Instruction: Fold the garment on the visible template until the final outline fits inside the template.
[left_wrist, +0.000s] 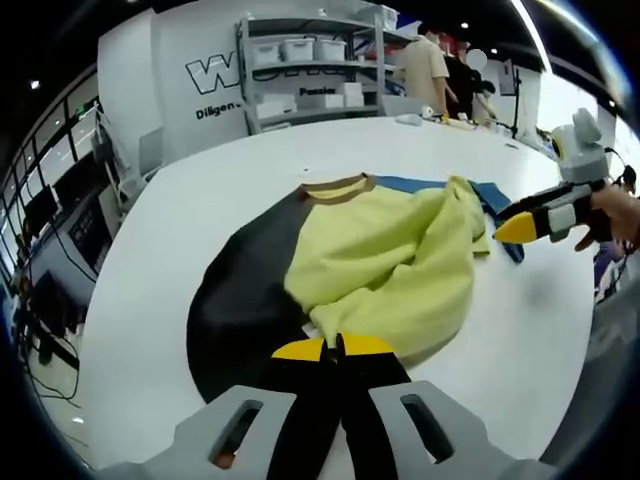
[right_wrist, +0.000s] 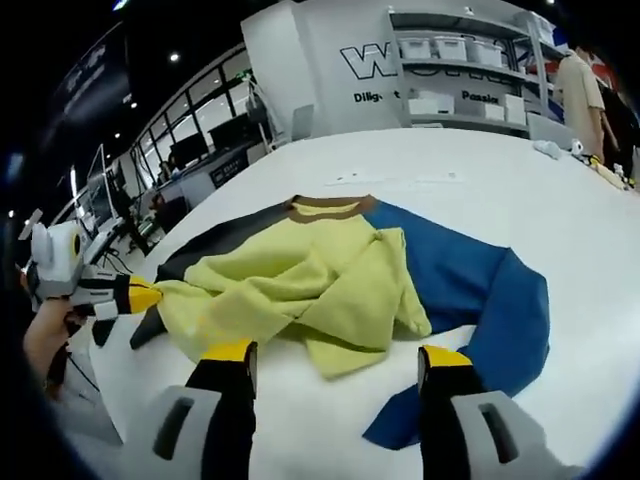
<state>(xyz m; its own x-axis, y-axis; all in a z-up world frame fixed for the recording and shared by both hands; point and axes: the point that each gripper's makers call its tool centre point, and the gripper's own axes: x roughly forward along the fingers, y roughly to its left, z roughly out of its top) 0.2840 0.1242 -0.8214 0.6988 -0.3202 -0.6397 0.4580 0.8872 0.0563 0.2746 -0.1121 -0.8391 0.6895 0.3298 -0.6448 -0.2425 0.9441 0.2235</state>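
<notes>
A sweatshirt lies crumpled on the white table (left_wrist: 150, 300); it has a yellow-green body (left_wrist: 390, 260), a black sleeve side (left_wrist: 240, 290), a blue side (right_wrist: 480, 280) and a brown collar (right_wrist: 325, 208). My left gripper (left_wrist: 335, 348) is shut on the garment's near edge, where yellow fabric meets black. It also shows from the side, as the left gripper (right_wrist: 140, 295), pinching the yellow fabric's end. My right gripper (right_wrist: 338, 355) stands open just short of the bunched yellow fabric, with nothing between its jaws. The right gripper (left_wrist: 525, 228) hovers beside the blue sleeve end.
Metal shelves (left_wrist: 310, 70) with white boxes stand behind the table, and people (left_wrist: 425, 65) stand at the far right. Desks with monitors (left_wrist: 60, 200) lie past the table's left edge. Small items (right_wrist: 560, 150) sit near the far table edge.
</notes>
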